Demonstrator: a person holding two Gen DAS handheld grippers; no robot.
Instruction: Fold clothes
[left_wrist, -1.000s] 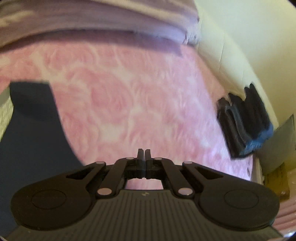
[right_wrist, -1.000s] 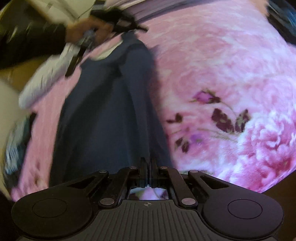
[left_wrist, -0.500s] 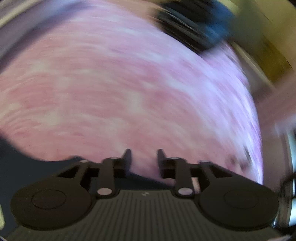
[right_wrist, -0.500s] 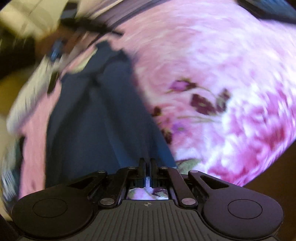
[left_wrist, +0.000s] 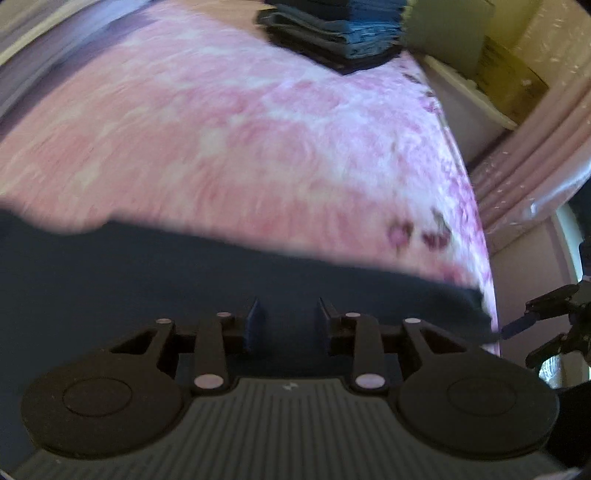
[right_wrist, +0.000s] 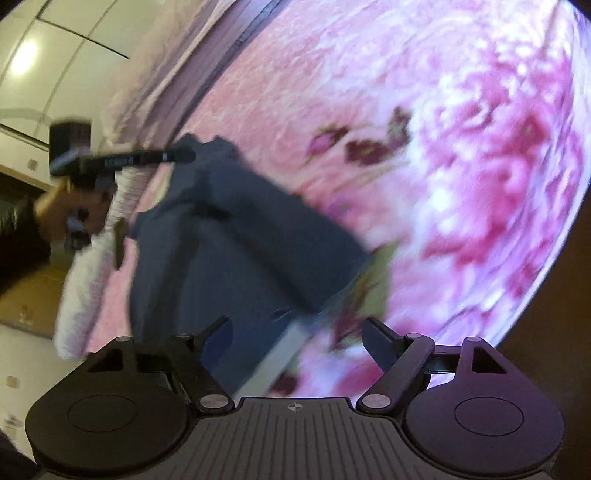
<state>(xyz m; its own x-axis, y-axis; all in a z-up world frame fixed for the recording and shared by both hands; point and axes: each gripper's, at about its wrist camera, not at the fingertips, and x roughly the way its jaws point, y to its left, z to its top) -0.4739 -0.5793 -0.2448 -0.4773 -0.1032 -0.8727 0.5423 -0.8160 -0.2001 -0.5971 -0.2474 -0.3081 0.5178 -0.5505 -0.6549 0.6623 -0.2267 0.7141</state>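
The right gripper (right_wrist: 295, 332) has just sprung its jaws wide, nothing pressed between them, over the near end of the navy garment (right_wrist: 236, 258) lying on the pink floral blanket (right_wrist: 461, 147). The left gripper (left_wrist: 288, 321) has jaws partly apart above the same cloth. Farther back sits a folded stack (left_wrist: 332, 33)

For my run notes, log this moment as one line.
left gripper: open, over navy garment | right gripper: jaws just opened, garment hem between, unpressed | folded stack: far on pink blanket
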